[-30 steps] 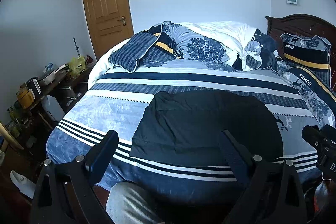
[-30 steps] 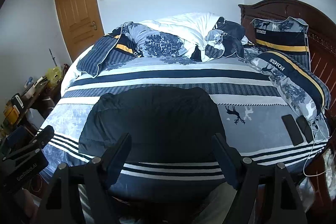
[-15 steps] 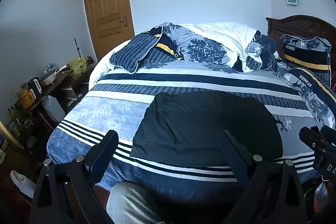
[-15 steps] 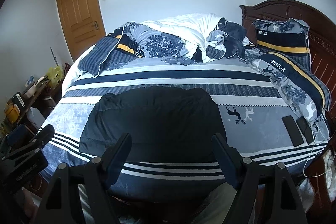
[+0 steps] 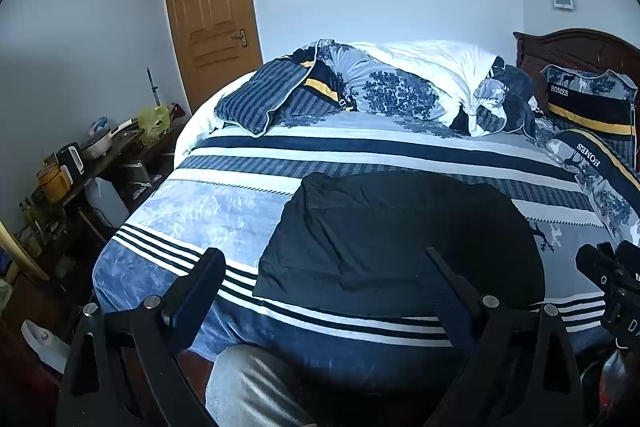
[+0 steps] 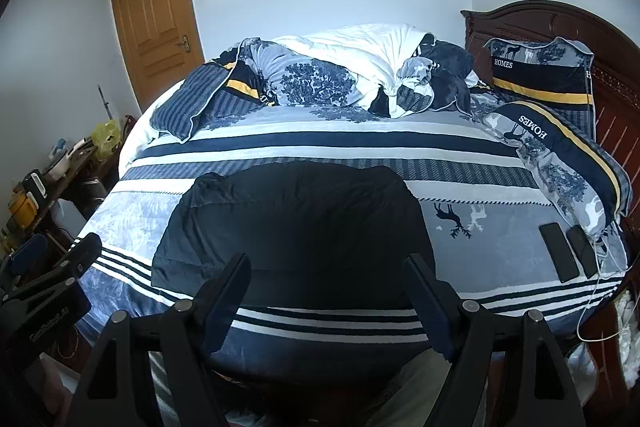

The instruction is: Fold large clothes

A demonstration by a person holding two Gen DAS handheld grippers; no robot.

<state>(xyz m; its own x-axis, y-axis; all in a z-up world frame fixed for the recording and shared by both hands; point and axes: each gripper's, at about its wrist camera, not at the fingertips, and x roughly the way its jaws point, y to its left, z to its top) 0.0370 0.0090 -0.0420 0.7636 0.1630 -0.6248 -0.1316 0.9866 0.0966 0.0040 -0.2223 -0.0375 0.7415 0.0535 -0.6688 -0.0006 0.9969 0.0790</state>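
A large black padded garment point(image 5: 396, 239) lies folded into a flat rectangle on the near part of the striped blue bed point(image 5: 224, 203); it also shows in the right wrist view point(image 6: 296, 227). My left gripper point(image 5: 322, 261) is open and empty, held off the bed's near edge, short of the garment. My right gripper point(image 6: 326, 265) is open and empty too, just short of the garment's near edge. Each gripper shows at the edge of the other's view.
Heaped quilts and pillows point(image 6: 340, 75) cover the far side of the bed. Two phones point(image 6: 566, 251) with a white cable lie at the right. A wooden headboard point(image 6: 568, 23) stands at the right, a cluttered side table point(image 5: 80, 163) at the left, and a door point(image 5: 212, 11) behind.
Both views have drifted slightly; the bed sits a little lower in the frames. The garment has not moved and both grippers stay open.
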